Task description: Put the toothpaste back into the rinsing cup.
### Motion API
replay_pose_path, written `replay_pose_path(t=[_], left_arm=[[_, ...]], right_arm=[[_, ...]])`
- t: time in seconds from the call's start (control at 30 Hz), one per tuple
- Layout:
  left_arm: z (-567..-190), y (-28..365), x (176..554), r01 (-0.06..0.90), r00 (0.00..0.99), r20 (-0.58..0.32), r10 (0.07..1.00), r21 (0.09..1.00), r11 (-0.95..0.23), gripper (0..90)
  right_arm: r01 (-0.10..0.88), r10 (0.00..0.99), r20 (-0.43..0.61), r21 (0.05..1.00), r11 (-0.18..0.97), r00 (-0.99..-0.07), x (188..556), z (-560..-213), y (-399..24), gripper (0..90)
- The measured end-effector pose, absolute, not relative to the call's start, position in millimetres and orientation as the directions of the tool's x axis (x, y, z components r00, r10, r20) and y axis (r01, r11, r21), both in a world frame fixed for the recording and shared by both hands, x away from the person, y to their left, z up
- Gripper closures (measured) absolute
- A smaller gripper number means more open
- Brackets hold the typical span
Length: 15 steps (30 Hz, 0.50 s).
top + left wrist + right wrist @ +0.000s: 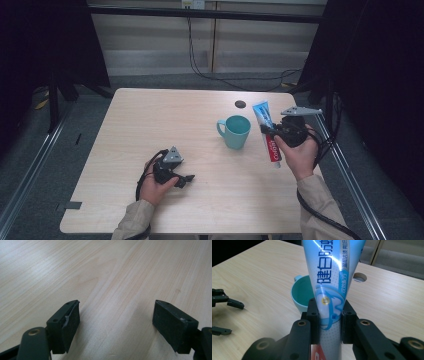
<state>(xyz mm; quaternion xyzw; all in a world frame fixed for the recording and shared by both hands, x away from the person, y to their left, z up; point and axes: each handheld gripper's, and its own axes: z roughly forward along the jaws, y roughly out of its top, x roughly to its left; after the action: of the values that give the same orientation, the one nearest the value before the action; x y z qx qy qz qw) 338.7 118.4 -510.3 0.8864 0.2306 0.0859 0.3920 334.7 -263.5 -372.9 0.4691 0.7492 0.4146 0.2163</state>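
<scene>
My right gripper (329, 322) is clamped on the toothpaste tube (331, 282), held off the table (150, 125) just right of the teal mug (235, 131), crimped end pointing far. My left gripper (116, 322) rests low at near left, jaws apart over bare wood, holding nothing.

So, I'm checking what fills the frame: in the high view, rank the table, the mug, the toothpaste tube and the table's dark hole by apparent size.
1. table
2. mug and toothpaste tube: too alike to rank
3. dark hole
</scene>
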Motion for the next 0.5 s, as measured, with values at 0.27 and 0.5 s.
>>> replay_pose_path(t=[0.27,0.5], left_arm=[[-510,118,339,0.341,0.879,-0.028,0.476,0.734,-0.587,21.6],[-510,118,339,0.341,0.879,-0.029,0.476,0.736,-0.585,21.6]], right_arm=[[0.493,0.887,0.064,0.849,0.193,-0.457,339,-367,-260,74.6],[0.477,0.882,0.061,0.857,0.193,-0.467,343,-362,-258,74.6]])
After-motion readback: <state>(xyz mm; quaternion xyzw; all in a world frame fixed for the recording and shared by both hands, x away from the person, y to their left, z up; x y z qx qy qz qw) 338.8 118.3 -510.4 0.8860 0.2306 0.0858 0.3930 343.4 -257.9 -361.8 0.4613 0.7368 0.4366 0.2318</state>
